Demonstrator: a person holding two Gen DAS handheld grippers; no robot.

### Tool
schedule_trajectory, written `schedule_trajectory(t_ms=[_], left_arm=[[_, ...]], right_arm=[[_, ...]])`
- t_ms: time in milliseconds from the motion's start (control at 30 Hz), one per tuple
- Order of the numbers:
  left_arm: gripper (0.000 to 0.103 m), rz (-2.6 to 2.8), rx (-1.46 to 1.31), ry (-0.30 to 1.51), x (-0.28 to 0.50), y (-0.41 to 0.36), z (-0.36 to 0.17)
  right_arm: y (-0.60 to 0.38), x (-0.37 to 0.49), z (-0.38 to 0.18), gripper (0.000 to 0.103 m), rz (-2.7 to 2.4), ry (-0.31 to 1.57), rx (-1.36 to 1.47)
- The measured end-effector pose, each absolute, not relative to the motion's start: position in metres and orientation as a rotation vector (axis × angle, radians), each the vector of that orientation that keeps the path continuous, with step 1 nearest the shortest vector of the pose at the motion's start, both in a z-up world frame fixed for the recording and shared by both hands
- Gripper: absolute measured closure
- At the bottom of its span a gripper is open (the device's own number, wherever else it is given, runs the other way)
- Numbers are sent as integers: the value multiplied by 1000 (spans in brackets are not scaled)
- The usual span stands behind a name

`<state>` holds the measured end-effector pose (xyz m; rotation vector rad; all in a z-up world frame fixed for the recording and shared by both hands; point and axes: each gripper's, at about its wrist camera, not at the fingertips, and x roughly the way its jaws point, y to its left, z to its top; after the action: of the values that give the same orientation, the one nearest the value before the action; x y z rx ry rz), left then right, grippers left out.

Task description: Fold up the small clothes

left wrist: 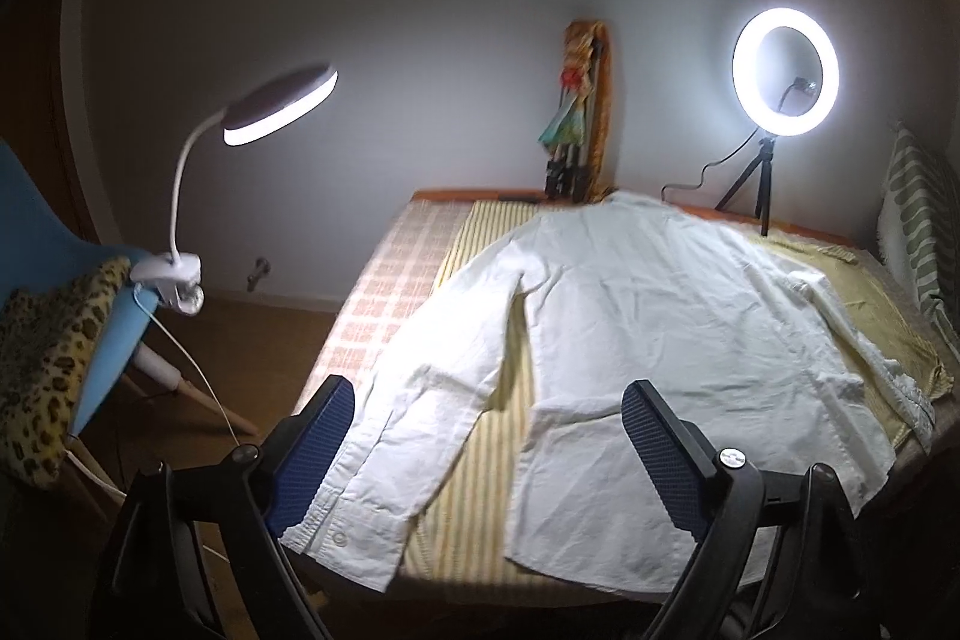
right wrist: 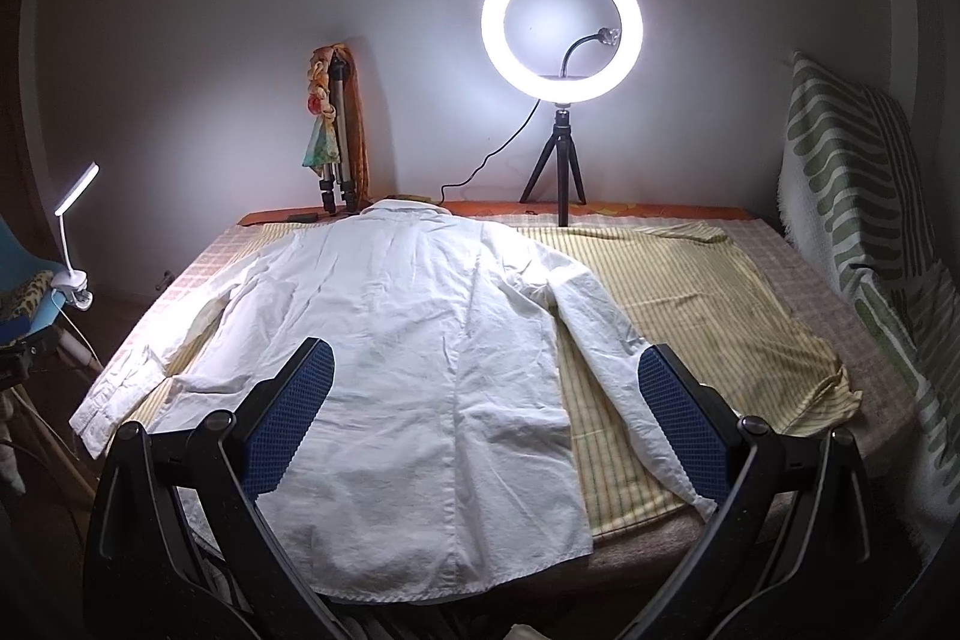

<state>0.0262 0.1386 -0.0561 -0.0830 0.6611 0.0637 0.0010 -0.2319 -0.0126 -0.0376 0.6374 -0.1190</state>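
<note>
A small white long-sleeved shirt (left wrist: 648, 316) lies spread flat, back up, on a yellow striped cloth (left wrist: 480, 466) on the table, collar at the far end, hem toward me. Both sleeves lie stretched out beside the body. My left gripper (left wrist: 486, 442) is open and empty, hovering above the near left part of the shirt, between the left sleeve cuff and the hem. In the right wrist view the shirt (right wrist: 408, 340) fills the middle. My right gripper (right wrist: 486, 412) is open and empty above the hem and the right sleeve.
A lit ring light on a small tripod (right wrist: 561, 28) stands at the table's far edge, with a folded tripod wrapped in cloth (right wrist: 336, 130) beside it. A clip lamp (left wrist: 276, 106) sits on a blue chair (left wrist: 54, 244) at left. A green-patterned cushion (right wrist: 864, 196) stands at right.
</note>
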Motion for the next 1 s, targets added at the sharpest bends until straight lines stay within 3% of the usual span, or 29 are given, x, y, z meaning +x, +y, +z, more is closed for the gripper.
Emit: schedule_trajectory(t_ms=[133,300,667,767,833,867,933,1000], left_arm=[[27,81,-152,752,54,190,-94],[36,112,-247,842,79,242,-143],[41,112,-267,910,97,271,-203],[56,94,-272,901,96,266,-207],[71,72,-284,882,95,265,-206],[73,67,-292,874,95,265,-206],[91,41,-308,855,95,264,-205],[97,36,-304,827,94,262,-202]], right_arm=[[-228,6,-19,0,-113,643,-8],[-221,9,-27,0,-88,631,30],[-195,18,-39,1,-34,664,-13],[-190,20,-44,1,-30,674,-30],[-187,22,-47,1,-25,681,-43],[-184,23,-48,1,-24,681,-51],[-180,24,-50,1,-17,682,-66],[-177,25,-51,1,-13,679,-78]])
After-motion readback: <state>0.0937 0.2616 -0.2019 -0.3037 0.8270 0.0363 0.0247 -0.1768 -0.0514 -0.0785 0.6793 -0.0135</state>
